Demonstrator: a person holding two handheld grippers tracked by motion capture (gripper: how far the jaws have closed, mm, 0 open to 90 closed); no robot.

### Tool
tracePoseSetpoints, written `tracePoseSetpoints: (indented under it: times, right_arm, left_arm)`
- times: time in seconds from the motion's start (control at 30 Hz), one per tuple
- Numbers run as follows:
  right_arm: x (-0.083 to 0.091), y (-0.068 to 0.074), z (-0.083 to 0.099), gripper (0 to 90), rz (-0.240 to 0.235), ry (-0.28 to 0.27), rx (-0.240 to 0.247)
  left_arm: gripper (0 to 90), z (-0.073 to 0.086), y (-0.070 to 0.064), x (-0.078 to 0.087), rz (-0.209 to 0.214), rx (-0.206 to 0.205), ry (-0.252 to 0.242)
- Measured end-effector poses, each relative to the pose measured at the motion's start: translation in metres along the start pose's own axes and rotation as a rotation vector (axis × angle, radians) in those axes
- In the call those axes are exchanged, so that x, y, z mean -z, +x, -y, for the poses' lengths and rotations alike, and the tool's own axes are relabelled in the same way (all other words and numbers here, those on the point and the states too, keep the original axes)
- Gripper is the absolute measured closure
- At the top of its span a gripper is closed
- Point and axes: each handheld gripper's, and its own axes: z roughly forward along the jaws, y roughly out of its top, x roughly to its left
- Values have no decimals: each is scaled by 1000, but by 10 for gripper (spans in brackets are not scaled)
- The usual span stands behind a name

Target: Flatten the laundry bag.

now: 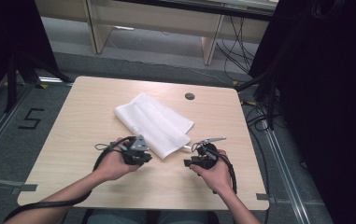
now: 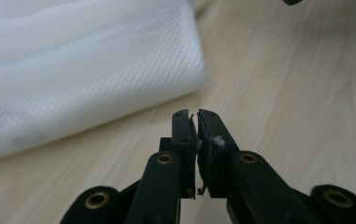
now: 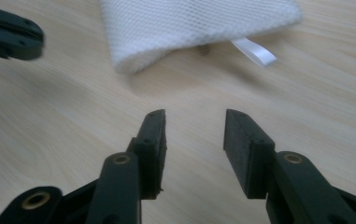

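A folded white mesh cloth [image 1: 153, 122] lies in the middle of the wooden table [image 1: 82, 116], running from the back left toward the front right. My left gripper [image 1: 143, 158] rests at its near left corner, shut with nothing between its jaws [image 2: 195, 114]; the cloth [image 2: 73, 70] is just ahead and to its left. My right gripper [image 1: 187, 163] sits to the right of that corner, open and empty [image 3: 194, 116]. Ahead of it the cloth's folded end [image 3: 185, 28] shows a white ribbon tag [image 3: 255, 51] poking out from underneath.
A small round dark cap [image 1: 189, 96] is set into the table near its back edge. Black curtains and cables [image 1: 264, 107] stand at the right of the table, a stand's legs [image 1: 21, 70] at the left. Light wooden desk legs [image 1: 96, 28] rise beyond the table.
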Motion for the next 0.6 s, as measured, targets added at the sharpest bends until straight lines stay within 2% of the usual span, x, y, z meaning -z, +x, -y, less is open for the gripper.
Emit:
tracePoseSetpoints:
  times: [0.03, 0.07, 0.1, 0.13, 0.17, 0.2, 0.23, 0.27, 0.3, 0.33, 0.37, 0.4, 0.47, 0.5, 0.53, 0.57, 0.6]
  right_arm:
    - [-4, 1, -3, 586, -14, 1, 3]
    - [-6, 3, -6, 581, -13, 9, 1]
    - [-9, 6, -9, 576, -26, 6, 0]
    - [-12, 8, -12, 563, -20, 16, 8]
    - [-16, 11, -15, 548, -27, 19, -1]
    - [-17, 13, -18, 542, -27, 56, 10]
    - [-21, 14, -20, 534, -26, 58, 17]
    - [-24, 18, -23, 528, -41, 70, -5]
    - [-26, 20, -25, 523, -45, 75, -2]
    - [-29, 21, -28, 522, -48, 79, -2]
    - [-32, 26, -30, 521, -63, 84, -35]
    - [-35, 27, -33, 521, -68, 83, -36]
    - [-41, 31, -36, 522, -81, 89, -72]
    - [-41, 31, -36, 522, -81, 89, -72]
    - [-45, 32, -37, 522, -84, 95, -87]
    - [-48, 33, -38, 523, -80, 107, -92]
    - [-51, 35, -38, 523, -78, 116, -110]
  left_arm:
    - [837, 6, 4, 7, -10, 5, -1]
    - [836, 13, 7, 14, -8, 31, -4]
    - [833, 13, 7, 14, -8, 31, -4]
    - [829, 28, 12, 27, -5, 86, -23]
    - [825, 28, 12, 27, -5, 86, -23]
    - [819, 36, 14, 33, -21, 91, -22]
    - [814, 50, 16, 44, -39, 115, -35]
    - [811, 55, 17, 49, -37, 145, -47]
    - [810, 55, 17, 49, -37, 145, -47]
    - [811, 63, 16, 58, -27, 190, -73]
    - [812, 63, 16, 58, -27, 190, -73]
    - [813, 66, 14, 64, -35, 187, -79]
    - [812, 67, 13, 65, -32, 173, -80]
    - [812, 67, 11, 65, -29, 188, -81]
    - [811, 66, 11, 65, -30, 167, -78]
    - [809, 66, 10, 64, -26, 186, -80]
    - [806, 65, 10, 63, -30, 178, -75]
